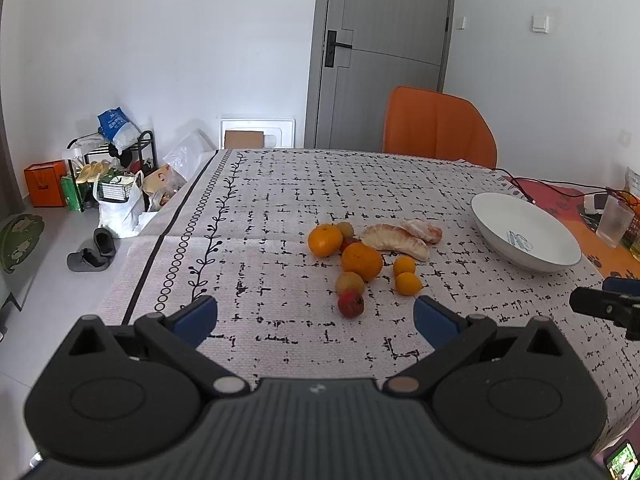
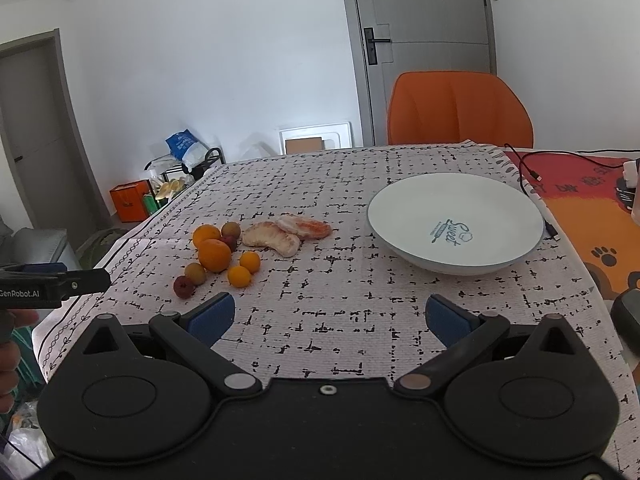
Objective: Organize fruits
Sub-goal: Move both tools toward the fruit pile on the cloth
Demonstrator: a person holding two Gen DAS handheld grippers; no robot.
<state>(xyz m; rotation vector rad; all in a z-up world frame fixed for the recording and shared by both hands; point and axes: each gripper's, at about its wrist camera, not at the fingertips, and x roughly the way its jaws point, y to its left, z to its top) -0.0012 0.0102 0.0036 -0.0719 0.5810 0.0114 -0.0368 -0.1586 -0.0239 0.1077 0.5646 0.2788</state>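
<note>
A cluster of fruit lies on the patterned tablecloth: two oranges [image 1: 362,261] [image 2: 214,255], two small yellow-orange fruits [image 1: 408,283] [image 2: 239,276], several small brownish and red fruits [image 1: 351,304] [image 2: 184,286], and two peeled pomelo segments [image 1: 394,241] [image 2: 272,238]. A white bowl [image 1: 525,232] [image 2: 456,222] stands empty to the right of them. My left gripper [image 1: 316,316] is open and empty, just short of the red fruit. My right gripper [image 2: 330,316] is open and empty, near the table's front, below the bowl.
An orange chair [image 1: 438,128] [image 2: 460,108] stands behind the table's far edge. A black cable [image 2: 532,172], a plastic cup [image 1: 614,220] and small items lie at the right. Bags, a rack and slippers [image 1: 92,254] are on the floor at left.
</note>
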